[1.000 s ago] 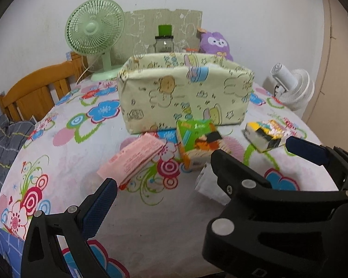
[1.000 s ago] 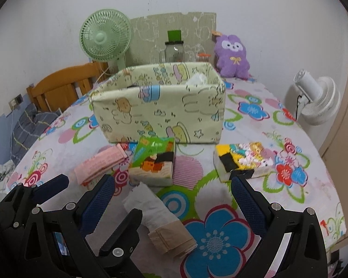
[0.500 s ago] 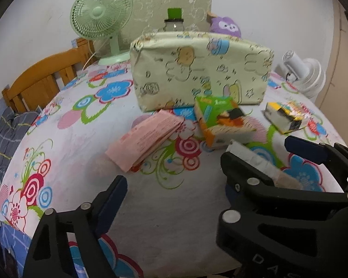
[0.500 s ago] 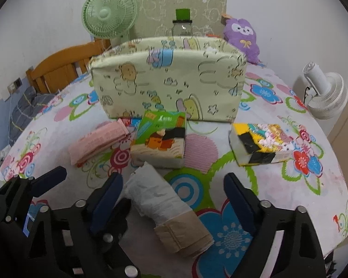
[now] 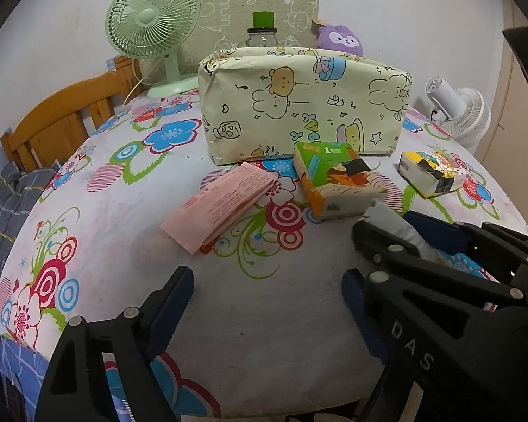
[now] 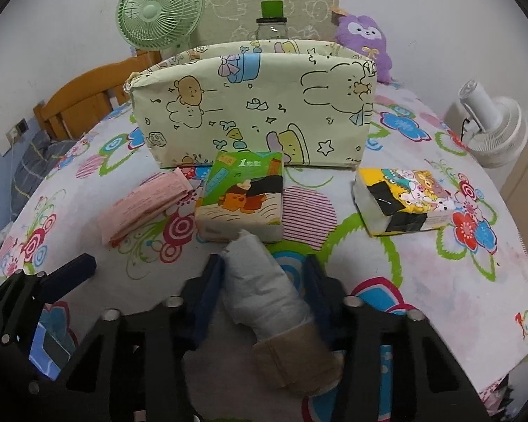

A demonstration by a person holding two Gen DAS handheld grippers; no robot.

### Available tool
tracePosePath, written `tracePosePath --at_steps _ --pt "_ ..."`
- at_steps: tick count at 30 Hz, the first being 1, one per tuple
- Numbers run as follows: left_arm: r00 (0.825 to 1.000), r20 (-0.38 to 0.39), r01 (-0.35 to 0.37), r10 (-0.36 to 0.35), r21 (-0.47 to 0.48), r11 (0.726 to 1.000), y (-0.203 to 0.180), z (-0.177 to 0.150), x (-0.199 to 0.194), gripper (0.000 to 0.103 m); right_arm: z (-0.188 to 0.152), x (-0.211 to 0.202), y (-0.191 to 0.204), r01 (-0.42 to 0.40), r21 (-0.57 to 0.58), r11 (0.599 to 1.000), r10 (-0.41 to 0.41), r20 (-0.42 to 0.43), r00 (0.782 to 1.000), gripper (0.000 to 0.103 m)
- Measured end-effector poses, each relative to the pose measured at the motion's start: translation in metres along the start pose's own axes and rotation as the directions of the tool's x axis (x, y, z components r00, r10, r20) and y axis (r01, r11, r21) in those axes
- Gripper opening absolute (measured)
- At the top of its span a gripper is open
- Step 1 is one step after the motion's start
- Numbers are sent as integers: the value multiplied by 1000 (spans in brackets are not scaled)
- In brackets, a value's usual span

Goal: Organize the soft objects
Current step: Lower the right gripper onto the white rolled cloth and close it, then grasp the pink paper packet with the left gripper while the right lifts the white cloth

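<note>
Closing in now, the right tool (image 6: pixel 265 274) has its blue-padded jaws coming together around the rolled grey cloth (image 6: pixel 264 292), which lies on the tabletop (image 6: pixel 440 292) with its tan band toward the camera; the roll is between the pads, the left one touching, though whether it is squeezed yet is hard to call. The left tool (image 5: pixel 267 292) hangs just beside it, jaws apart over bare tablecloth, nothing between them. The risks, as I read them: the roll is soft and springy, so a bite this near its free end could let it squirm out or unroll on the lift, and its nose touches the green tissue pack (image 6: pixel 241 198), which may get dragged along. Out from there: a flat pink folded cloth (image 6: pixel 146 205) to the left, a glossy yellow tissue pack (image 6: pixel 401 202) to the right, both pillowy plastic-wrapped blocks that dent easily. Behind them stands the pale cartoon-print fabric bin (image 6: pixel 253 112), open-topped with floppy walls, likely the destination; a clumsy drop could fold its rim inward.
</note>
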State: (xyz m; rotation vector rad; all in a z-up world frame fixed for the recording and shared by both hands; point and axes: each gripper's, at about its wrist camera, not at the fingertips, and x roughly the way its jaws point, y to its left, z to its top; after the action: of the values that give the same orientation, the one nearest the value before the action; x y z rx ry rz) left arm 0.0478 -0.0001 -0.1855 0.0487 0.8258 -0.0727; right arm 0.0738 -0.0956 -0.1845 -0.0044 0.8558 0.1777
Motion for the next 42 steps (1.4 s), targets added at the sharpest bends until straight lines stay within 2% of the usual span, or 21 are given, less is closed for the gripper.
tracePosePath --at_steps 2,8,16,28,36,42 --pt "1000 -2 0 0 3 1000 -1 0 0 87 0 0 0 -6 -1 1000 6 0 1000 35" --pt "1000 16 -2 2 -4 1000 0 6 -4 87 2 -8 -1 -4 7 1000 4 13 1000 24" --pt "999 47 -1 1 -2 1000 4 24 -4 87 17 -18 4 -14 29 999 12 52 999 23" --pt "998 55 -2 1 15 1000 15 47 10 87 36 -15 10 4 49 999 -8 75 997 22" --pt "999 30 -17 16 17 1000 24 58 27 87 48 2 9 30 91 995 -36 64 997 21" --pt "1000 4 30 -30 -1 1000 33 59 38 86 52 11 16 26 77 997 -31 54 998 21"
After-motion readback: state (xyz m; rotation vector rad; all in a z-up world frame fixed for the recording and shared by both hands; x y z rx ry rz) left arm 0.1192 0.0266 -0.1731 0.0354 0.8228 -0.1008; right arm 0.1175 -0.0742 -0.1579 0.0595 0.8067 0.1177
